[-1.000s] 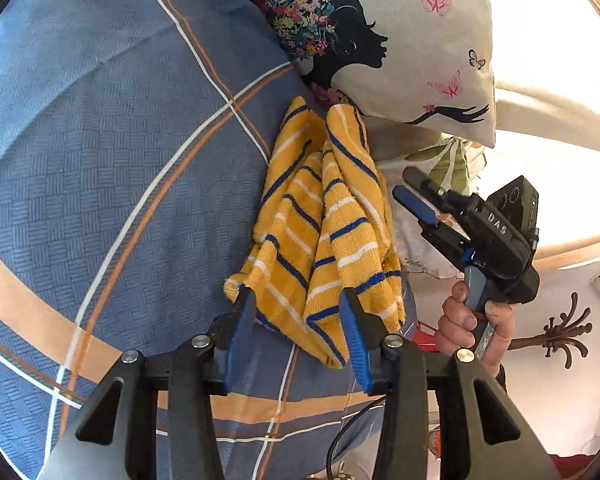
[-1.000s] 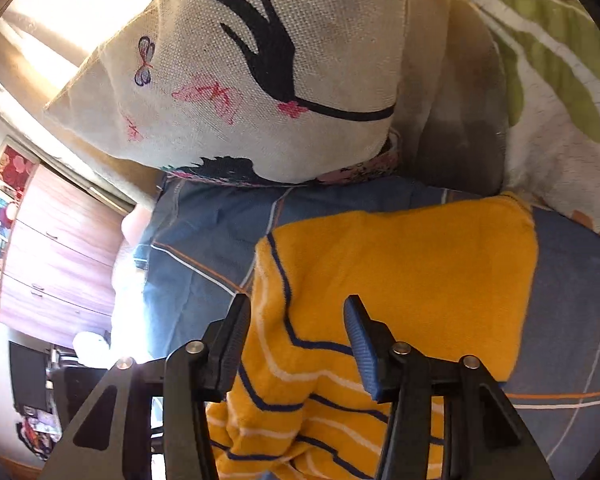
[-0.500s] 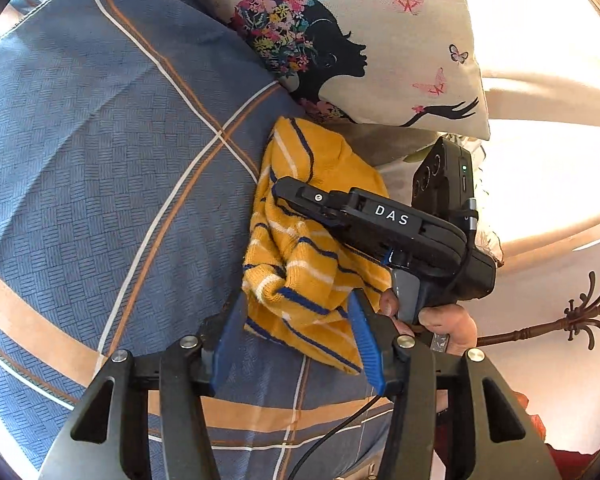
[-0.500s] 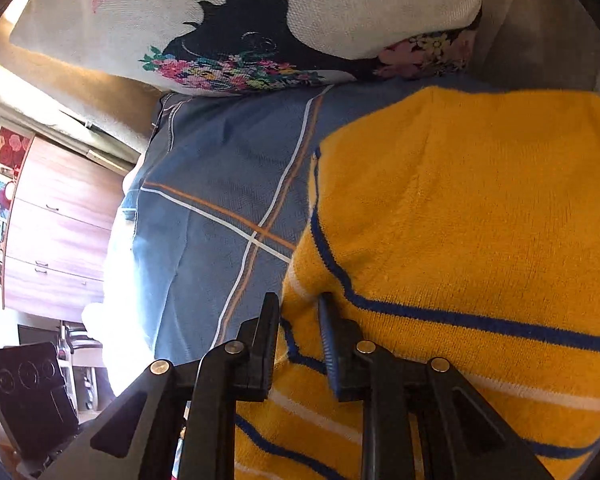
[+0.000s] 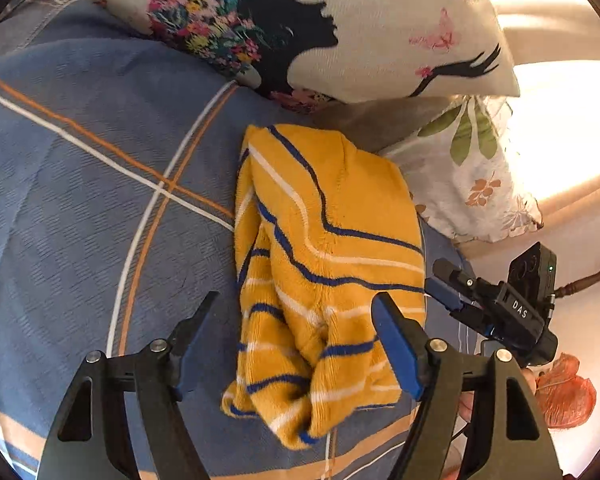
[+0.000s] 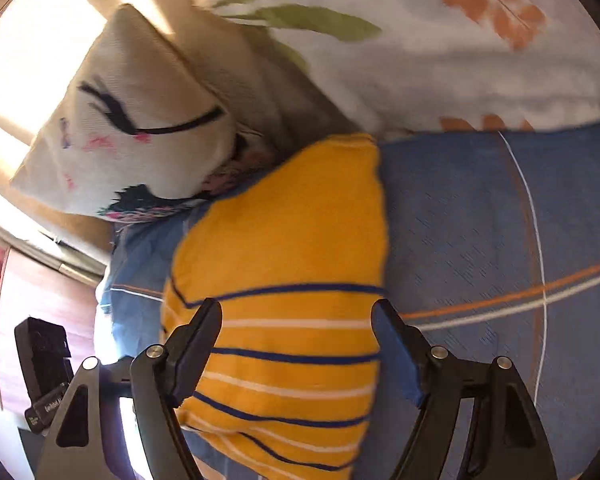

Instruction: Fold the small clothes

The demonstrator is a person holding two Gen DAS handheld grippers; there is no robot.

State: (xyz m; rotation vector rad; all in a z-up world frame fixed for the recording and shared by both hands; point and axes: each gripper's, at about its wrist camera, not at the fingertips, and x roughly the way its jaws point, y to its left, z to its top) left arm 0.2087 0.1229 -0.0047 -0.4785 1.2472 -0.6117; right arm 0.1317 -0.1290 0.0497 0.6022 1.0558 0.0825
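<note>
On the bed, the garment now lies folded over near the pillow: a fold looks done. The left gripper and the right gripper are both opening wide, cloth between their jaws but unpinched.

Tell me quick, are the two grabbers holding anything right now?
Left gripper: opening, jaws wide, holding nothing; the yellow striped garment lies loose between them.
Right gripper: opening, jaws wide, nothing gripped; it hangs over the garment.
</note>
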